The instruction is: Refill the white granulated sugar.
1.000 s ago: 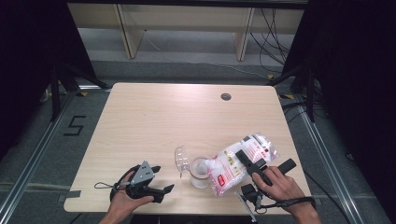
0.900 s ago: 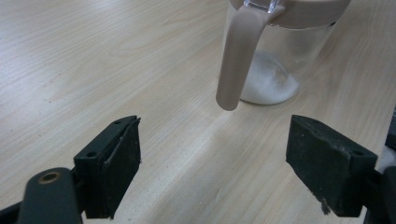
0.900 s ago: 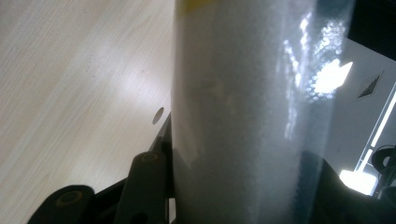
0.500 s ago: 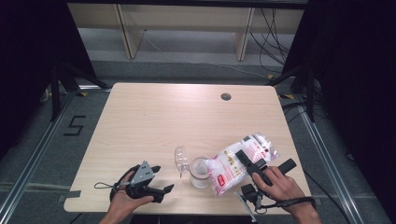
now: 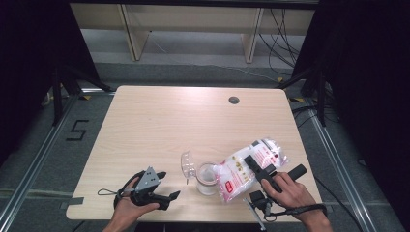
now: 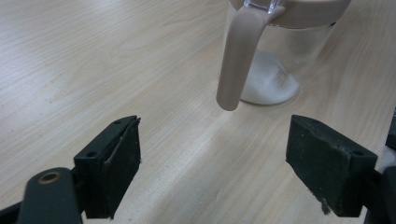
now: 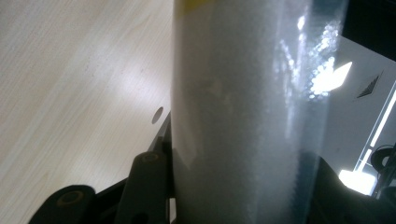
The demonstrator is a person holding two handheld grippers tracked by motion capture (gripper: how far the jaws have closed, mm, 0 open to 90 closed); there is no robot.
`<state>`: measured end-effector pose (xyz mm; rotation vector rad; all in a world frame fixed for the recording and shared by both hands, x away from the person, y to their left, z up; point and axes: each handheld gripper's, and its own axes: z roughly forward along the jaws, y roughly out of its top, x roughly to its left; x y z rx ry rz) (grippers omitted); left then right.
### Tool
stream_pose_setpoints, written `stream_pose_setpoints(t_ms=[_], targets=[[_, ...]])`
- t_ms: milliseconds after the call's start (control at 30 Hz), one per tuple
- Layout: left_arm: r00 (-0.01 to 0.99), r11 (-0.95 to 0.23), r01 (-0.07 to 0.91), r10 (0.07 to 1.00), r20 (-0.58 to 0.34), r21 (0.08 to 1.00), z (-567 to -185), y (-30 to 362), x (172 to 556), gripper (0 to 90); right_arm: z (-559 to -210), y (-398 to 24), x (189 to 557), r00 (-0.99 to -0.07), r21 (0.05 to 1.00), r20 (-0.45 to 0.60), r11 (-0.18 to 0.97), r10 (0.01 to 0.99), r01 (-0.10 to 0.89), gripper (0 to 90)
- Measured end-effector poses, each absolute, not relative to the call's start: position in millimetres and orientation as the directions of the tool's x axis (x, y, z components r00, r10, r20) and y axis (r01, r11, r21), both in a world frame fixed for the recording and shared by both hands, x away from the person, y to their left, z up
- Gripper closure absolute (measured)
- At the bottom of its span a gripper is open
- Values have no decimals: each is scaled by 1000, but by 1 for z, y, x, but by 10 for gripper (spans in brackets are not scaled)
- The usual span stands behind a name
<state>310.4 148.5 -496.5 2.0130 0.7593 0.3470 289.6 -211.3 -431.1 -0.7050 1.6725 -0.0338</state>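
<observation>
Bag [image 5: 244, 166] right of jar [image 5: 207, 178], seemingly touching; lid [image 5: 187, 164] left.
</observation>
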Motion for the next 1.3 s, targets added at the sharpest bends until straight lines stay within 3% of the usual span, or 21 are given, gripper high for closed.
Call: stream_pose_setpoints(t_ms=[1300], targets=[[771,-402,369,636,-34,838,-495,150,311,177,-430,-212,290,-60,-394,-885,811,-462,-432,663]])
